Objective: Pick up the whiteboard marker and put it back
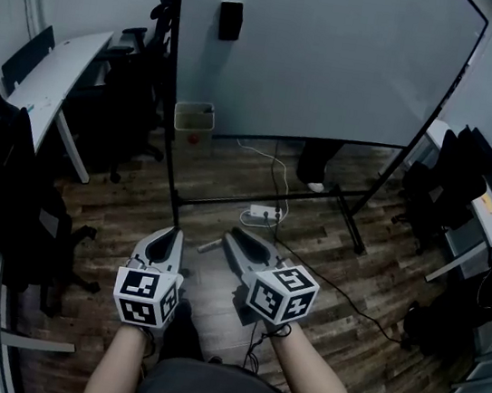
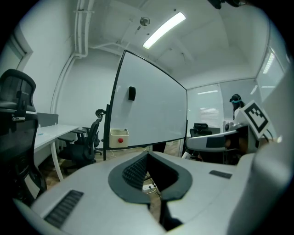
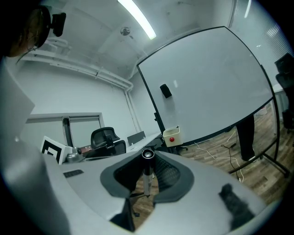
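Now I see right gripper (image 3: 147, 157) clamped on whiteboard marker (image 3: 147, 176), marker standing upright between jaw tips. Left gripper (image 2: 147, 155) jaws together, empty. Both point toward whiteboard (image 1: 322, 56), well apart from it.

desk (image 1: 58, 71), office chair (image 2: 91, 135), power strip (image 1: 265, 211)

floor (image 1: 115, 217): worn wood planks | whiteboard (image 1: 340, 59): smooth, glossy | desk (image 1: 58, 71): smooth, matt top
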A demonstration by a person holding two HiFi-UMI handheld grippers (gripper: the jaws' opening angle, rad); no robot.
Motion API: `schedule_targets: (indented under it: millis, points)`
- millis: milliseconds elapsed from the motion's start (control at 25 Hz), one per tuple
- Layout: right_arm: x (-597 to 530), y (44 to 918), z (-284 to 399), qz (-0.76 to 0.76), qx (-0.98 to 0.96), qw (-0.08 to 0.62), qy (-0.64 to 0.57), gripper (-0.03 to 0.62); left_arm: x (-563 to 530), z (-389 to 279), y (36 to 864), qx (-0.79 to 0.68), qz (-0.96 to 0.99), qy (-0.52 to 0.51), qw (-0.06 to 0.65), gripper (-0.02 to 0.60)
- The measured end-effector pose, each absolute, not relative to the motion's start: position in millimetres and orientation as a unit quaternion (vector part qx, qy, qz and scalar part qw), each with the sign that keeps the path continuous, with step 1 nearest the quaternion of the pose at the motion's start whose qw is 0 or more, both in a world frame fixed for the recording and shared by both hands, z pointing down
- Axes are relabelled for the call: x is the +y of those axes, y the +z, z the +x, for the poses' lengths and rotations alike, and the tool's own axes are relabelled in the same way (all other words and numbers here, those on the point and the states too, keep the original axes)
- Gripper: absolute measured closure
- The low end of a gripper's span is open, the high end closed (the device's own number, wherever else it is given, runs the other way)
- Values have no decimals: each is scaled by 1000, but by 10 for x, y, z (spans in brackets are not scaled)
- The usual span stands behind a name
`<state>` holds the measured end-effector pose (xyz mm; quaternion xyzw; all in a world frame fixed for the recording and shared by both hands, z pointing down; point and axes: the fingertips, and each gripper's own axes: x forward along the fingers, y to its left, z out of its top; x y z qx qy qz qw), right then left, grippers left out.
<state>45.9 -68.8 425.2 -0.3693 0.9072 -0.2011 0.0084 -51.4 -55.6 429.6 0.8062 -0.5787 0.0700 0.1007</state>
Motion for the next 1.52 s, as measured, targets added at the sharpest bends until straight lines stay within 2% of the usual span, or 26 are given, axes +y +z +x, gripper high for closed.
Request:
schedule_targets:
  millis: [440,1520]
  points:
    - [-1035,4240,386,-379,904,16,-199,511,-925,-620,4273,-571,813,68,93,568]
    - [-3267,3761,-27,-413,892,57,-173,511,-3075,-1161,4145,-542,833,75,82,568]
